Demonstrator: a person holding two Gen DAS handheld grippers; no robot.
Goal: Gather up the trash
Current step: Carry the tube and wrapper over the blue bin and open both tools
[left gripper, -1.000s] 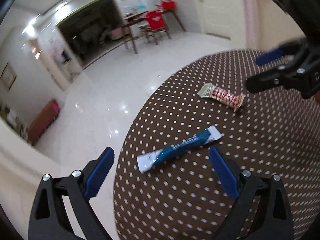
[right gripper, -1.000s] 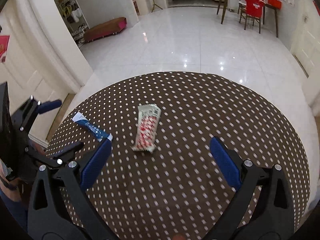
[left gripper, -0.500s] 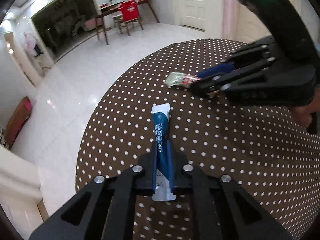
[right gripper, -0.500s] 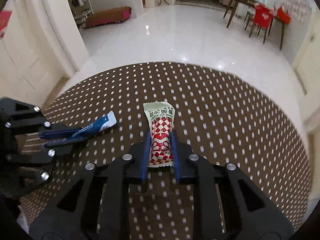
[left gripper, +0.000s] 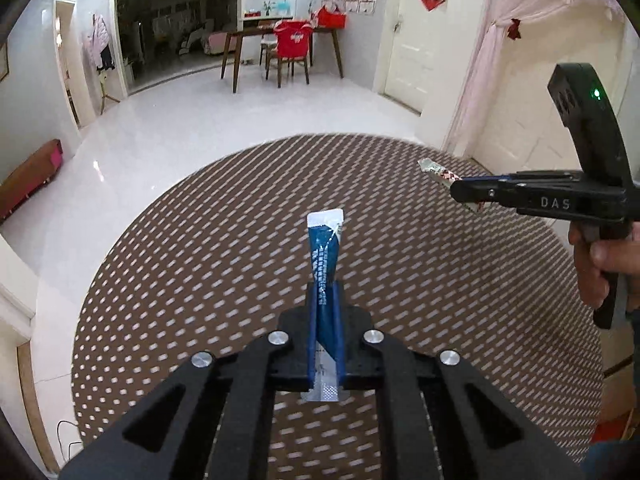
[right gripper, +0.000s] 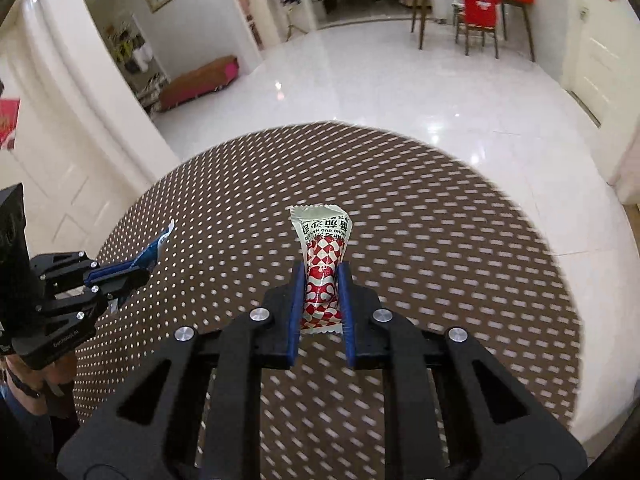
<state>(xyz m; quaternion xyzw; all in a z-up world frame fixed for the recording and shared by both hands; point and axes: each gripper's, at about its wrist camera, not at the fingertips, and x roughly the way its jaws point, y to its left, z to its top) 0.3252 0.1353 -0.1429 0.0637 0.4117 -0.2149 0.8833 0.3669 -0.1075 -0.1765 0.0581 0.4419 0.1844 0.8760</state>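
Centrally in the left wrist view, the left hand-held gripper is closed tight on a blue sachet, its blue pads pinching the lower half while the white sealed end projects forward, clear of the round worktop, which is covered in a brown cloth with white dots. Correspondingly, the right hand-held gripper is clamped on a red-and-white checked snack wrapper, the pads pressing its waist so that the printed pale end flares out beyond the fingertips, above the worktop. Each view shows the other tool at its edge: the right hand-held gripper with the wrapper, gripped by a person's hand, and the left hand-held gripper with the sachet. Beyond lies a glossy white tiled floor.
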